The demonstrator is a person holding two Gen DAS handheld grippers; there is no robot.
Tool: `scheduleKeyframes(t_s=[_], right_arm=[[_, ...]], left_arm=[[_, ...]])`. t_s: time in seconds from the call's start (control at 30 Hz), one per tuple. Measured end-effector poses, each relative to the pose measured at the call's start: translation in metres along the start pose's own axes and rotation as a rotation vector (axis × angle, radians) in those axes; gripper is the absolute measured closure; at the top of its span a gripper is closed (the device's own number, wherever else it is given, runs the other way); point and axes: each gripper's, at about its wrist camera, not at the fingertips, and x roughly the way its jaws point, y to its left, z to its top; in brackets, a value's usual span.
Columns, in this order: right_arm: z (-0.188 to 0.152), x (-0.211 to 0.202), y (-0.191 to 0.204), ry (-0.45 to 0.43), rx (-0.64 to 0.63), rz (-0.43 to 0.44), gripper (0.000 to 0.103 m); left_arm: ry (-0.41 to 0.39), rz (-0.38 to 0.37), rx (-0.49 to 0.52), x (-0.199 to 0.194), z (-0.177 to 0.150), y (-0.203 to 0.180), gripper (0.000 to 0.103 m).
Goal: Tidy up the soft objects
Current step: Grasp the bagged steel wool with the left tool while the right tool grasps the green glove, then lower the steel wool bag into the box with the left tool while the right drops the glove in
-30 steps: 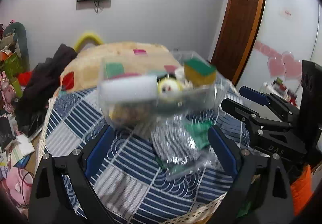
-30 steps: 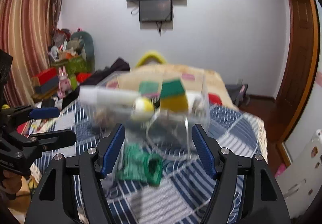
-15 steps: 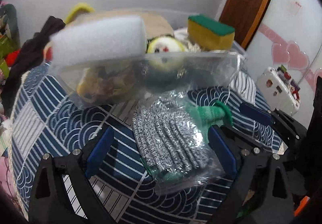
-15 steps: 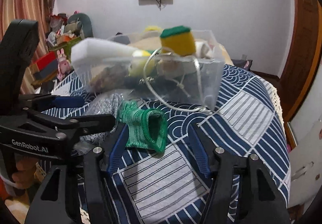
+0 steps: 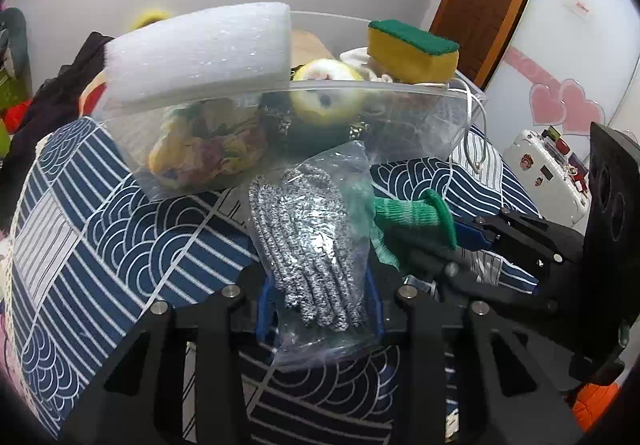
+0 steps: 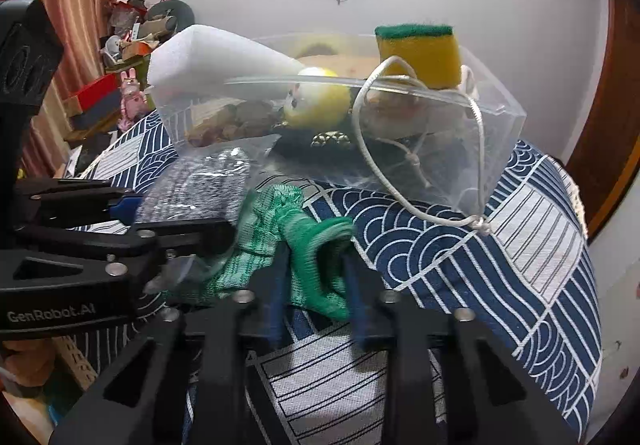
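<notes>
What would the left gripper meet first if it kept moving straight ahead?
Probably the clear plastic box. The left gripper is shut on the bag of grey gloves, with the box right behind it; depth is hard to judge.

green glove (image 6: 316, 245) motion-blurred

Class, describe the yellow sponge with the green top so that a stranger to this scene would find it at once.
Start at the clear plastic bin standing on the blue patterned cloth. At the bin's right end, the yellow sponge pokes up above the rim. Unlike the long white foam block at the left end, it is a short yellow brick capped with a dark green scouring layer.
</notes>
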Motion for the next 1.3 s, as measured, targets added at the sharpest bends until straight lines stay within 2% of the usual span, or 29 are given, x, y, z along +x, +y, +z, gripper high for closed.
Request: scheduleKeyframes(t_s=[0.03,0.13,0.63,0.87,1.03,1.13,1.3], right_arm=[[0.000,-0.001,-0.001,-0.001,0.008,0.010,0.091],[-0.001,-0.007,-0.003,-0.009,0.024,0.023,0.093],[0.007,-0.067,-0.012,-0.172,0.077,0.040,0.094],[0.034,-0.081,-0.018,-0.265,0.081,0.011,0.094],[0.055,-0.076,-0.028,-0.305,0.110,-0.019,0.094],[0.065,-0.071,-0.028,-0.317,0.116,-0.043,0.094],[0.083,-0.053,-0.020,-0.318,0.100,-0.076,0.094]], left_arm=[[-0.003,0.007,0.002,-0.002,-0.001,0.000,0.068],[-0.009,0.017,0.006,-0.010,-0.002,-0.001,0.071],[-0.142,0.044,0.012,-0.078,-0.005,-0.004,0.072],[-0.227,0.066,0.016,-0.101,0.017,-0.002,0.072],[-0.283,0.086,0.015,-0.109,0.042,0.005,0.072],[-0.297,0.099,0.011,-0.107,0.058,0.011,0.072],[-0.277,0.084,0.003,-0.091,0.083,0.024,0.072]])
